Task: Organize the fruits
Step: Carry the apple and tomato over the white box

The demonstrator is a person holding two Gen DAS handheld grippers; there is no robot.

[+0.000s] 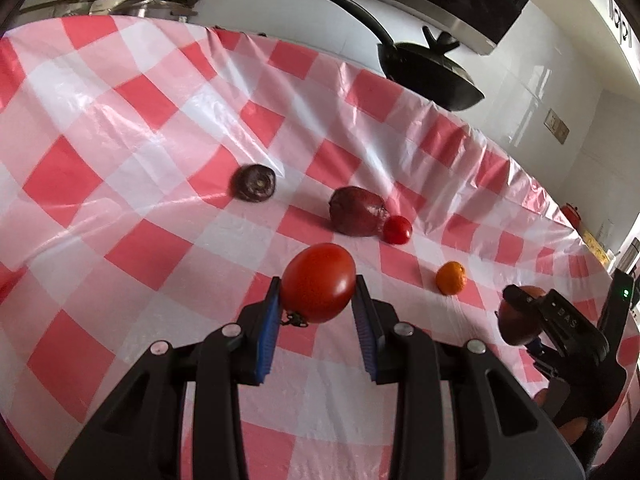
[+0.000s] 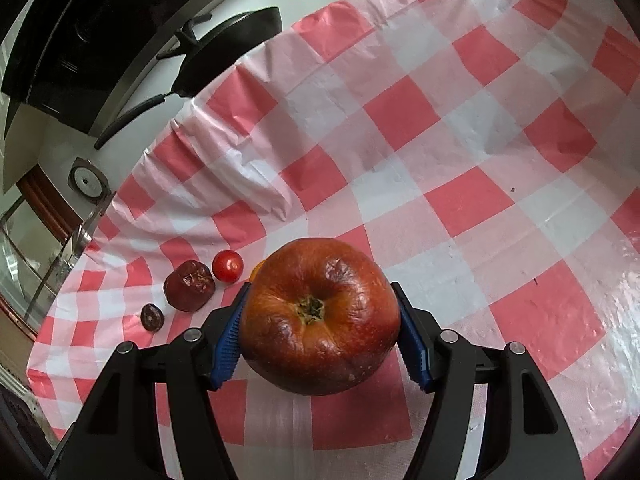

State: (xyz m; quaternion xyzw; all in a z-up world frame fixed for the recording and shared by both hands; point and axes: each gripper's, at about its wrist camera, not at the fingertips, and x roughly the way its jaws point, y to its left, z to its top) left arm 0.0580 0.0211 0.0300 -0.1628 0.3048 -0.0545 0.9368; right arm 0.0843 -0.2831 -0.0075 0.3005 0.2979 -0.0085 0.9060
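two tomatoes, one orange (small), one apple

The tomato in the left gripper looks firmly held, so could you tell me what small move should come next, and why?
Probably carry the tomato toward the cherry tomato and set it down on the checked tablecloth beside it. The left gripper is shut on it, a like fruit lies just ahead, and the right gripper is shut on the big red apple, so it cannot help.

left gripper clamps tomato | beyond: blurred, perhaps plum
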